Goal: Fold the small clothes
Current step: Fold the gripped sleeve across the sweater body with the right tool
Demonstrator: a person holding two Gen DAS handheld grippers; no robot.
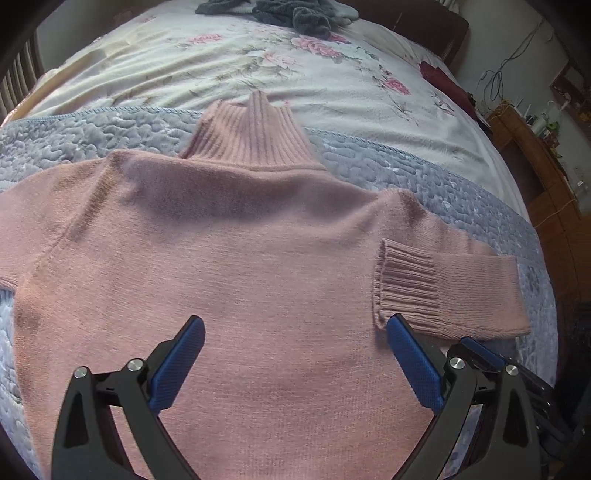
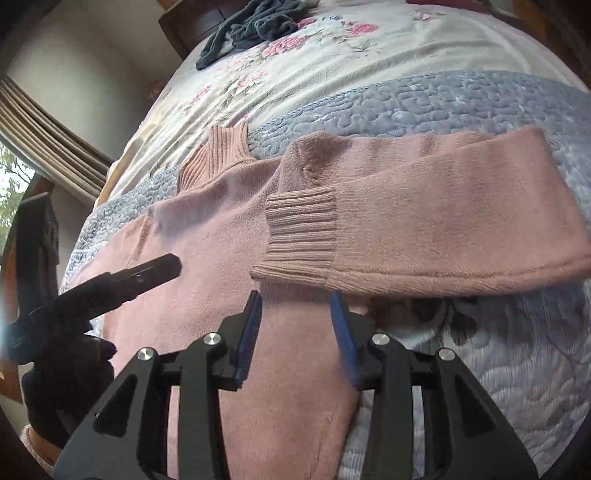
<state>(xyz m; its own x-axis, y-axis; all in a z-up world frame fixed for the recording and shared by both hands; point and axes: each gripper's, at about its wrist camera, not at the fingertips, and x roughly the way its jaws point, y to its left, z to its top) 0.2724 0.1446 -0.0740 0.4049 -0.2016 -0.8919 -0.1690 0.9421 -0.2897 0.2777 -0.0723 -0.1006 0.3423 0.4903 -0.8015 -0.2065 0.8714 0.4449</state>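
Quilted grey-blue bedding (image 1: pixel 424 177) covered the near part of the bed, with a floral cream blanket (image 1: pixel 229 74) beyond it and a dark knitted heap (image 1: pixel 295 14) cut off at the top edge. On the quilt lay a pink turtleneck sweater (image 1: pixel 221 258), fuzzy knit with a ribbed collar; its right sleeve (image 2: pixel 443 229) was folded inward, ribbed cuff (image 2: pixel 299 229) resting on the body. The left gripper (image 1: pixel 295 332) hovered with jaws wide apart over the sweater's body, and the right gripper (image 2: pixel 295 302) stood moderately open just below the cuff, holding nothing. No writing was legible.

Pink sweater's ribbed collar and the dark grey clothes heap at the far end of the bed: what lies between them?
Only bedding: the grey-blue quilt, then the floral blanket. Left wrist view shows it.
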